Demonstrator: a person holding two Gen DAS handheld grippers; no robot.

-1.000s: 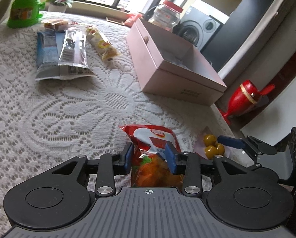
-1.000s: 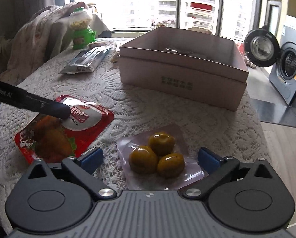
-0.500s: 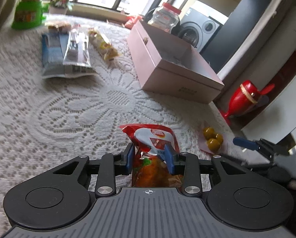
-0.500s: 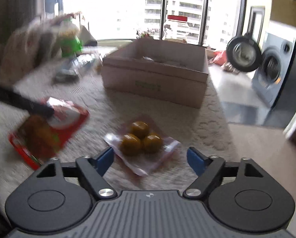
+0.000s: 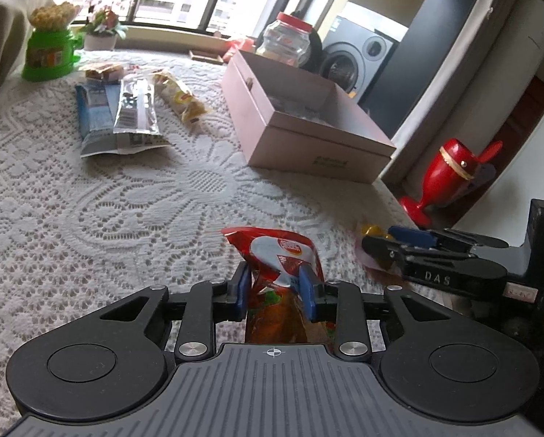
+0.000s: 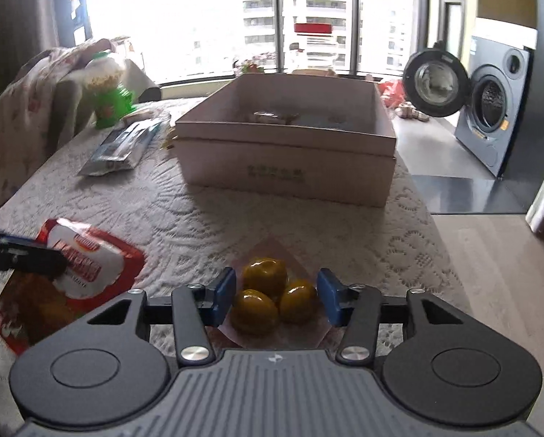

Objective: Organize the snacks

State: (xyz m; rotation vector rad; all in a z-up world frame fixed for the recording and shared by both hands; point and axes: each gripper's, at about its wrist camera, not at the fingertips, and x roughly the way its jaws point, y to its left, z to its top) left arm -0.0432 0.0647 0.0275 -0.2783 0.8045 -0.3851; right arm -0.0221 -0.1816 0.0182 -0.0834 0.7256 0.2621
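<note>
My left gripper is shut on a red snack bag and holds it crumpled just above the lace tablecloth; the bag also shows in the right wrist view. My right gripper has closed in on a clear pack of three yellow-brown balls, its blue pads at both sides of the pack. That gripper shows from the side in the left wrist view. An open pink cardboard box stands ahead on the table, also in the left wrist view, with a few items inside.
Several flat snack packets and a yellow-wrapped snack lie at the far left of the table. A green toy jar and a plastic jar with a red lid stand at the back. The table edge is to the right; a washing machine stands beyond.
My left gripper has lifted and bunched the red bag. My right gripper has moved forward and closed from wide open onto the pack of yellow-brown balls.
</note>
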